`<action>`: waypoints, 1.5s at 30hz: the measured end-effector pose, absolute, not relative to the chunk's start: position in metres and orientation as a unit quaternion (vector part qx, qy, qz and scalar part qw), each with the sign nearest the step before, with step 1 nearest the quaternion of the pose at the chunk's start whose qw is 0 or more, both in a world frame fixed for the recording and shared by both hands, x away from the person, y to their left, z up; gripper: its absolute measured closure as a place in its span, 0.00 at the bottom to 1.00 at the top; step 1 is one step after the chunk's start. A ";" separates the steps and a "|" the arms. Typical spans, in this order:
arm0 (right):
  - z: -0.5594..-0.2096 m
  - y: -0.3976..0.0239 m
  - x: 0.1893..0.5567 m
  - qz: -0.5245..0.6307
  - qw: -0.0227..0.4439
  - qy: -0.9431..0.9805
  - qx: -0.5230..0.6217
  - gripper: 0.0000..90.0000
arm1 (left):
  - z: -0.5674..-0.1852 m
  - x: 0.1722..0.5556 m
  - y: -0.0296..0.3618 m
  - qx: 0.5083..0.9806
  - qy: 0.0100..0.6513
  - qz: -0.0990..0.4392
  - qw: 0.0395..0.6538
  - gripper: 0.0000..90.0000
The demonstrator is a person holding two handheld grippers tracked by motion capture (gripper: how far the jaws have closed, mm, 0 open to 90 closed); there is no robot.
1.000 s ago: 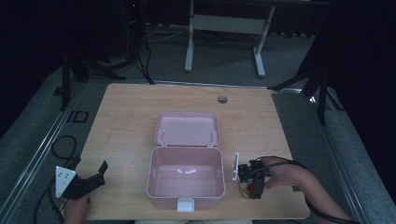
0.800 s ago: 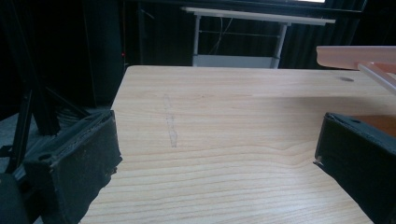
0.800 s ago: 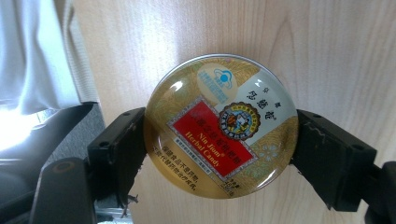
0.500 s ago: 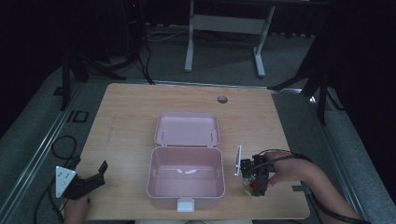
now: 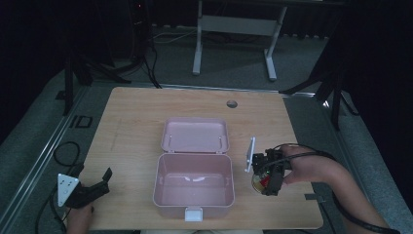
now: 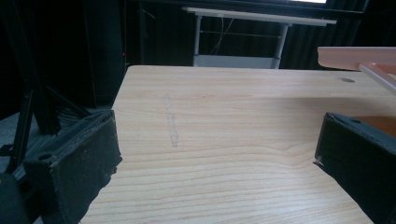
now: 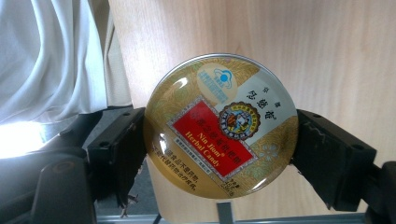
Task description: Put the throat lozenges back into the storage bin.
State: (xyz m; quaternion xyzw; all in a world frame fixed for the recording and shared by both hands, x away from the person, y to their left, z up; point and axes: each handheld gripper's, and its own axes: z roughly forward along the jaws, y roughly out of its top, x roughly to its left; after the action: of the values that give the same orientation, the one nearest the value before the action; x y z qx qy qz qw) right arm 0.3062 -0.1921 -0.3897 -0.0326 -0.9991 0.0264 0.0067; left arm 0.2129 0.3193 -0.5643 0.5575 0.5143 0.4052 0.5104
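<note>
A pink lunch box point(image 5: 195, 192) stands open at the table's near middle, its lid point(image 5: 195, 135) laid back behind it, its inside bare. To its right, my right gripper point(image 5: 265, 179) is shut on a round gold and red candy tin point(image 5: 261, 181). In the right gripper view the tin point(image 7: 221, 125) is clamped across its width between both black jaws, its printed lid facing the camera. My left gripper point(image 5: 92, 187) rests open at the near left corner of the table, nothing between its jaws. In the left gripper view the box's pink edge point(image 6: 355, 56) shows at the right.
The wooden table point(image 5: 136, 122) has a round cable hole point(image 5: 232, 104) near its far edge. A white-legged desk frame point(image 5: 234, 29) stands on the floor beyond. Cables trail on the floor at the left. White cloth point(image 7: 51, 60) shows past the table's near edge.
My right gripper with the tin has shifted slightly away from the box, toward the right. The left gripper has stayed put.
</note>
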 end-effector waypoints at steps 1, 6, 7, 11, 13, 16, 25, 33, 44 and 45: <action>-0.390 -0.192 0.306 0.026 0.007 -0.999 -0.033 0.23 | -0.564 0.213 0.319 0.558 0.514 0.405 0.510 0.00; -0.385 -0.180 0.304 0.036 0.016 -0.999 -0.023 0.23 | -0.564 0.213 0.319 0.558 0.515 0.404 0.510 0.00; -0.385 -0.178 0.303 0.035 0.011 -0.999 -0.019 0.23 | -0.564 0.213 0.319 0.558 0.515 0.404 0.510 0.00; -0.384 -0.169 0.300 0.033 0.004 -0.999 -0.009 0.23 | -0.564 0.213 0.319 0.558 0.514 0.404 0.511 0.00; -0.382 -0.164 0.299 0.033 0.003 -0.999 -0.005 0.23 | -0.564 0.213 0.319 0.558 0.515 0.403 0.511 0.00; -0.377 -0.156 0.297 0.028 0.002 -1.000 -0.006 0.23 | -0.564 0.213 0.320 0.558 0.514 0.403 0.511 0.00; -0.370 -0.127 0.296 0.015 0.005 -1.000 -0.001 0.23 | -0.564 0.213 0.320 0.559 0.514 0.402 0.512 0.00; -0.371 -0.103 0.291 0.005 0.008 -1.000 0.013 0.23 | -0.564 0.213 0.320 0.559 0.514 0.402 0.511 0.00; -0.392 -0.063 0.293 0.000 0.022 -0.999 0.033 0.23 | -0.564 0.213 0.320 0.558 0.514 0.401 0.514 0.00; -0.396 -0.062 0.294 -0.001 0.024 -0.999 0.033 0.23 | -0.564 0.213 0.320 0.558 0.514 0.401 0.513 0.00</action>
State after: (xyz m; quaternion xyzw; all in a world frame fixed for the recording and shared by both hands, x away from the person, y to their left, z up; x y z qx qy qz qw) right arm 0.2940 -0.0622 -0.3956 0.0328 -0.9992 -0.0007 0.0238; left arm 0.2128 0.3200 -0.5644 0.5582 0.5135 0.4014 0.5134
